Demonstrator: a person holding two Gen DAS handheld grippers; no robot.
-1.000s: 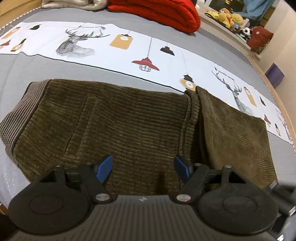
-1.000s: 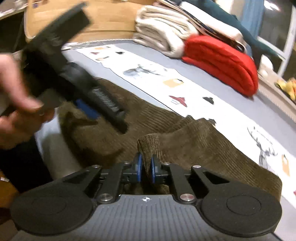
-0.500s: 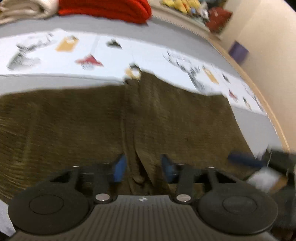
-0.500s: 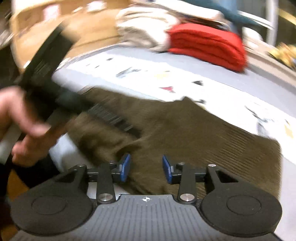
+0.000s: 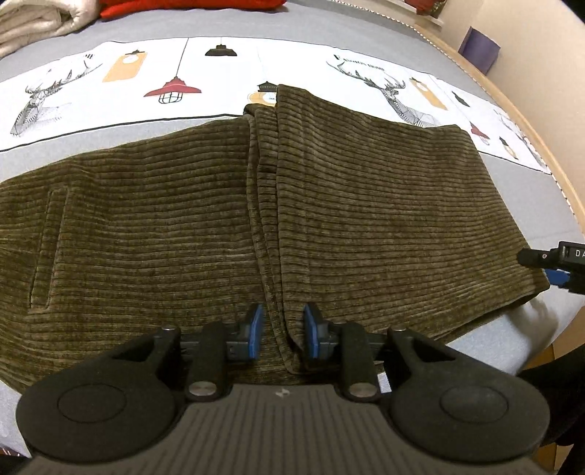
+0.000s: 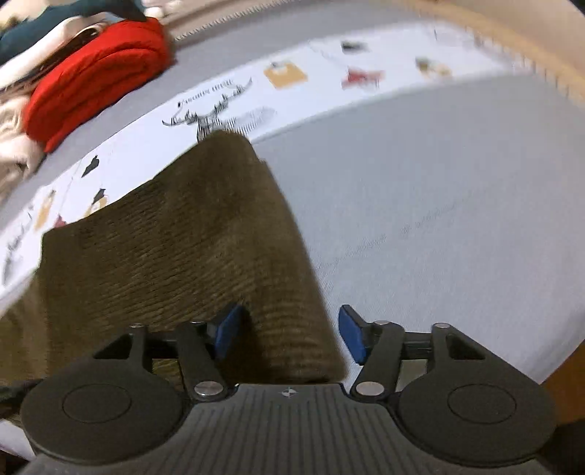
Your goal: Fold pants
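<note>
- Left tongs (image 5: 280, 333) stand parted, their blue pads (image 5: 254, 330) on either side of a raised ridge of cloth at the near edge of the pants (image 5: 164, 226); the pads do not press the ridge, so nothing is gripped.
- Right tongs (image 6: 289, 334) are spread wide and released; the left pad (image 6: 227, 329) sits over the cloth and the right pad (image 6: 351, 338) over bare sheet, straddling the pants' right-hand edge.
- In the left view, the right tongs (image 5: 555, 265) show at the far right, just beside the pants' right end.
- One pair of olive corduroy pants lies flat on the bed (image 5: 526, 204), near its front edge.
- Its long axis runs left to right across the left view; the cords run the same way.
- A seam-like fold crosses the pants near the middle, from the front edge to the far edge.
- One slit pocket (image 5: 49, 252) shows on the left part.
- Behind the pants lies one printed white strip (image 5: 310, 69) with deer and lamps.
- One red blanket (image 6: 95, 76) and one cream blanket (image 5: 33, 22) lie folded at the back.
</note>
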